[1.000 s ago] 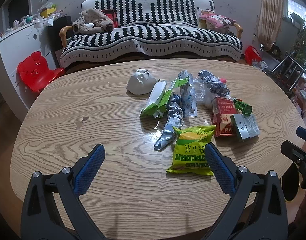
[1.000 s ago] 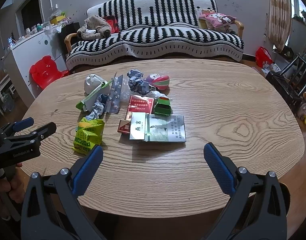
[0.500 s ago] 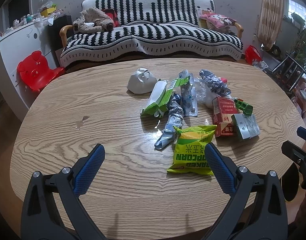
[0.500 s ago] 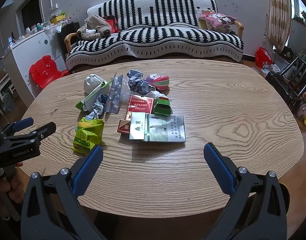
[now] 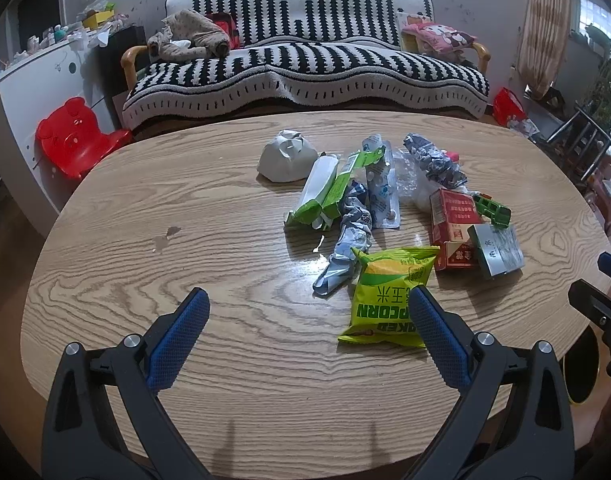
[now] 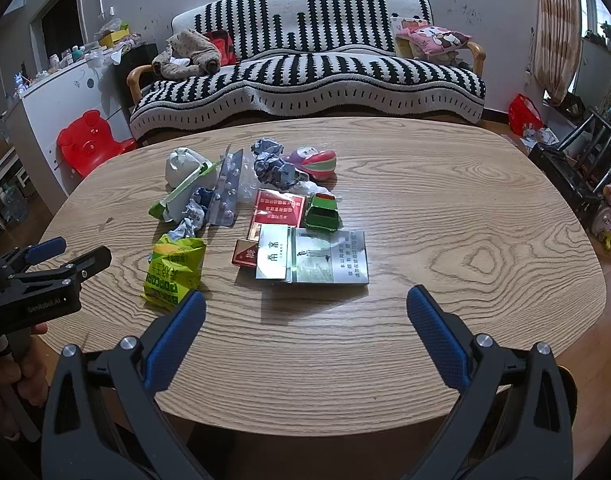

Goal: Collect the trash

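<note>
Both grippers hover level over the near edge of the surface (image 5: 153, 208), left gripper (image 5: 307, 312) and right gripper (image 6: 305, 314) spread wide, empty; the trash (image 5: 379, 216) lies mid-surface, popcorn bag (image 5: 389, 292) nearest the left one

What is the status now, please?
Left hand-held gripper open, empty. Right hand-held gripper open, empty. Trash pile untouched on table; popcorn bag nearest left. Nothing blocking.
</note>
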`<control>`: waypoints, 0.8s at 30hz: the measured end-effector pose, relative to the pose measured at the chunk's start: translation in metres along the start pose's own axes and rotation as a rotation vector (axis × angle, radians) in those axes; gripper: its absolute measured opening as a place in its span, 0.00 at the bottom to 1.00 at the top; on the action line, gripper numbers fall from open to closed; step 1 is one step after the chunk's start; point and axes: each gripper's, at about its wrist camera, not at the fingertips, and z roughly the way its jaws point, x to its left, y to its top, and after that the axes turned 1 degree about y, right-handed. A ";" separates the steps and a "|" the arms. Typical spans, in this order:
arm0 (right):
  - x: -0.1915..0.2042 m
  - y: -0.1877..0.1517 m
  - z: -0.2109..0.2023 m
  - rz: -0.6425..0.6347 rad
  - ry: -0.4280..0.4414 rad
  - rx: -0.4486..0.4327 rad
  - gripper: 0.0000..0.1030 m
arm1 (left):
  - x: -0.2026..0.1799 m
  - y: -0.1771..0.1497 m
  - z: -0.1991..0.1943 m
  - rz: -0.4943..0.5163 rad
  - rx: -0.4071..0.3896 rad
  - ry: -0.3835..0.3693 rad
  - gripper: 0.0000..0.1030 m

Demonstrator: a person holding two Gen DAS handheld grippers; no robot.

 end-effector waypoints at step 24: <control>-0.018 0.016 0.017 0.049 0.017 0.028 0.93 | 0.019 0.022 0.026 0.009 0.057 -0.008 0.94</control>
